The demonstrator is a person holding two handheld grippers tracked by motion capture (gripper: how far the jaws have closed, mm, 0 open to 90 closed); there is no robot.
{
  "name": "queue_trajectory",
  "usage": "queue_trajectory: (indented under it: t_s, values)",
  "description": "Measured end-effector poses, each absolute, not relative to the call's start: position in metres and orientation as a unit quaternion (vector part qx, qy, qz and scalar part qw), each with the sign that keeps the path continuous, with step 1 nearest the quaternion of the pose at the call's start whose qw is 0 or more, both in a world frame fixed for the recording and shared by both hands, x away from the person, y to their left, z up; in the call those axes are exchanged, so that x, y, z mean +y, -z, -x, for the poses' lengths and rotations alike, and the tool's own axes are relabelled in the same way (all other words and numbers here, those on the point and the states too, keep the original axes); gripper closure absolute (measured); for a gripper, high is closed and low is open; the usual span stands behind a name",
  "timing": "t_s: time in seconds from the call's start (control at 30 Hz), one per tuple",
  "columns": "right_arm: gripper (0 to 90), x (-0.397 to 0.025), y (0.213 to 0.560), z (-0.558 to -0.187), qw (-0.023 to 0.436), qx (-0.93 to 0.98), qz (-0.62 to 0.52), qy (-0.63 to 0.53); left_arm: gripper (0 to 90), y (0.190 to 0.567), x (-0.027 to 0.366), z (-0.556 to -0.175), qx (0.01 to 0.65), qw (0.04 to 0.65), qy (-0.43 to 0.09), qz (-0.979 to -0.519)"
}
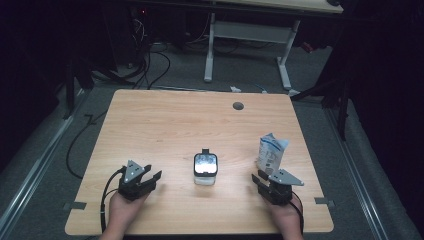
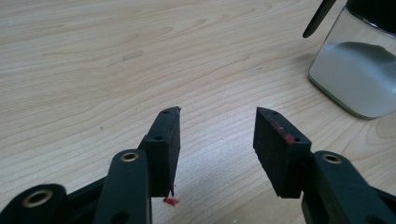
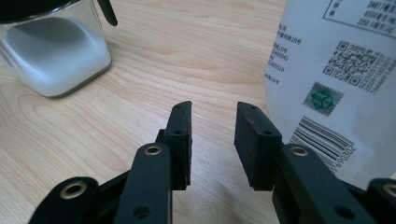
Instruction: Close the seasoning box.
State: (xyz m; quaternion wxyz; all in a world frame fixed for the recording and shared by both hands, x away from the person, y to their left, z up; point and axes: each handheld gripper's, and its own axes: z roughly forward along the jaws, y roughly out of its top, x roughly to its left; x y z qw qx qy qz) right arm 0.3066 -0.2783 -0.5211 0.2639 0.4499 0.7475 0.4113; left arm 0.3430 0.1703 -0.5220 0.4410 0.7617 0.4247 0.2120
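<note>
A square glass jar (image 1: 205,169) with white powder in its bottom stands at the middle of the wooden table (image 1: 165,120). It appears at the upper right of the left gripper view (image 2: 357,70) and the upper left of the right gripper view (image 3: 51,51). A white printed pouch (image 1: 270,152) stands upright on the right, close beside the right jaws (image 3: 327,70). My left gripper (image 1: 148,176) rests near the front left, open and empty (image 2: 217,135). My right gripper (image 1: 260,181) sits just in front of the pouch, open with nothing between its fingers (image 3: 212,140).
A round grey grommet (image 1: 238,106) is set in the table near its far edge. A small red mark (image 2: 171,201) lies on the wood under the left jaws. Beyond the table stand a white desk frame (image 1: 247,45) and floor cables (image 1: 150,65).
</note>
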Motion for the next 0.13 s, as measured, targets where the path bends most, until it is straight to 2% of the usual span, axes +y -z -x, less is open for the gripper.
queue_trajectory:
  t_s: [0.13]
  values:
    - [66.4,-0.2782,0.5221,-0.3075,0.265,0.749,-0.450,-0.408,51.2,0.5208,0.1718,-0.3438,0.425,0.445,-0.212,-0.759]
